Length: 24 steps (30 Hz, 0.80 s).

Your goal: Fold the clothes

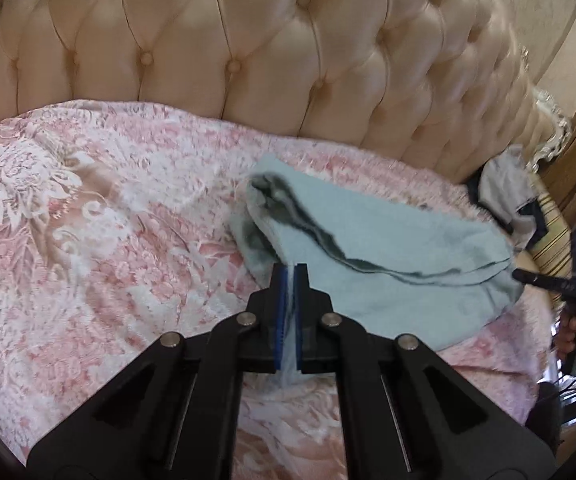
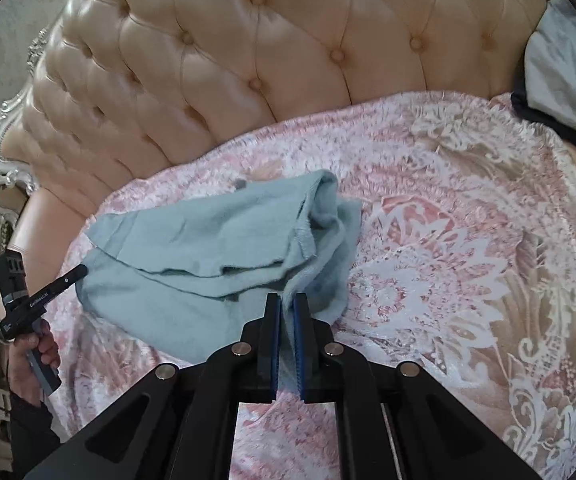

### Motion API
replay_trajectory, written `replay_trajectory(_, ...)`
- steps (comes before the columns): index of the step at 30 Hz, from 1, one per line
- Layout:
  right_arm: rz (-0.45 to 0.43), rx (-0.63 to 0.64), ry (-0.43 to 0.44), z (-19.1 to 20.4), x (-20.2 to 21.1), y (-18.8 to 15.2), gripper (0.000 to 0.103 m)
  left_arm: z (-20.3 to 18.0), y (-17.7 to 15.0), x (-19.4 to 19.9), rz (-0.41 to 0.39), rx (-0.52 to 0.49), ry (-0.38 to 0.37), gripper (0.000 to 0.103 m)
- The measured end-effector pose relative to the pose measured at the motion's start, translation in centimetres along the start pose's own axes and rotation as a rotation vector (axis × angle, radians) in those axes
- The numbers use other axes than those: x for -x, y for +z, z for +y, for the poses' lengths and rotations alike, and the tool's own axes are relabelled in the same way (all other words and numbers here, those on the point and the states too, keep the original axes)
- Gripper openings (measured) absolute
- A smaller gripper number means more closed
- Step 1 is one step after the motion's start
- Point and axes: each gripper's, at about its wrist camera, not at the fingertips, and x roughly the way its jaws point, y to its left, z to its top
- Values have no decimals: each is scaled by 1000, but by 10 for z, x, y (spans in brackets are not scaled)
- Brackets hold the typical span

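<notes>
Soft, matt pale-blue cloth [image 1: 400, 256], fleecy and slightly napped, lies on a plush pink-and-white bedspread [image 1: 107, 240] with a raised floral weave. At twelve o'clock, a glossy, smooth buttoned headboard [image 1: 247, 48] like leather. Matt black plastic fingers [image 2: 308, 320], shiny metal rivets.

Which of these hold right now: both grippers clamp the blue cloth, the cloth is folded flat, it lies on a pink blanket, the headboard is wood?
1. Both the left gripper and the right gripper are shut on the light blue garment. True.
2. The garment is folded flat. False: it is bunched and rumpled.
3. It lies on a pink floral blanket. True.
4. The headboard is bare wood. False: the headboard is tufted, buttoned beige padding.
</notes>
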Motion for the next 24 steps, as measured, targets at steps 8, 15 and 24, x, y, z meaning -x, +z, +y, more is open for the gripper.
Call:
replay_trajectory(8, 35, -7, 16, 6, 18, -26, 6, 5, -27, 27, 91, 18, 35, 4)
replay_trajectory(15, 99, -77, 21, -21, -2, -44, 11, 9, -42, 27, 130, -25, 111, 11)
replay_trajectory(24, -37, -136, 30, -19, 44, -18, 60, 30, -10, 24, -23, 158, -59, 64)
